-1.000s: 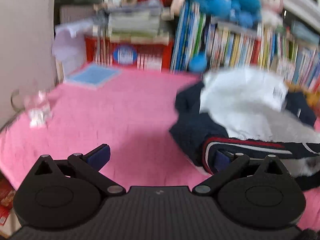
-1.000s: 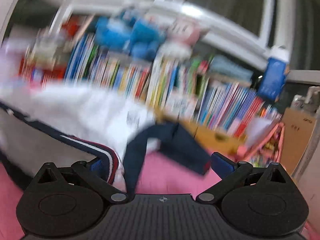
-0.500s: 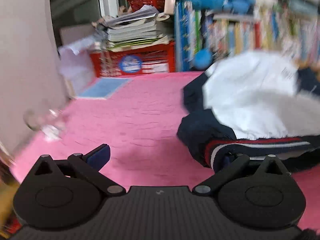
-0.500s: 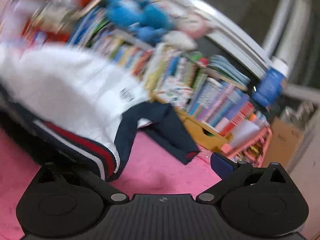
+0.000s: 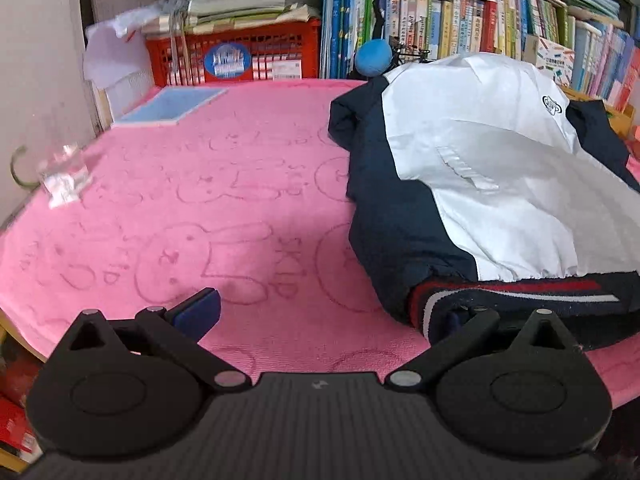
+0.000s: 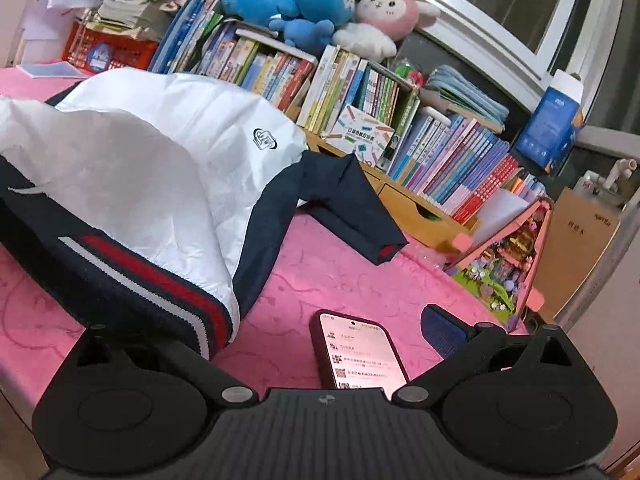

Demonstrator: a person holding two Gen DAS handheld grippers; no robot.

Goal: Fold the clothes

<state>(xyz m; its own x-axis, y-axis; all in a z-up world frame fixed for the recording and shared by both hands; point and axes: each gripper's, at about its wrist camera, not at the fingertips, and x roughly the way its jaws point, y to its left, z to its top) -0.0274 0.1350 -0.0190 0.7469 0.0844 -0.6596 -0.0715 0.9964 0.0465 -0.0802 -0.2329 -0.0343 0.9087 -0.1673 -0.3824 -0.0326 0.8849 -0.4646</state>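
Reaching low over the pink blanket (image 5: 208,184), both grippers sit level at the near hem of the navy-and-white jacket (image 5: 472,184), which lies spread and puffed up on the blanket in front of the bookshelf (image 6: 360,92). The left gripper (image 5: 324,312) is spread wide, its right finger under the striped hem (image 5: 520,296) and its left finger bare over the blanket; the right gripper (image 6: 280,336) is likewise wide apart, its left finger hidden beneath the hem, its right finger free. A lit phone (image 6: 356,352) lies between the right gripper's fingers, a glass cup (image 5: 56,168) stands at the blanket's left edge, and plush toys (image 6: 304,4) top the books.
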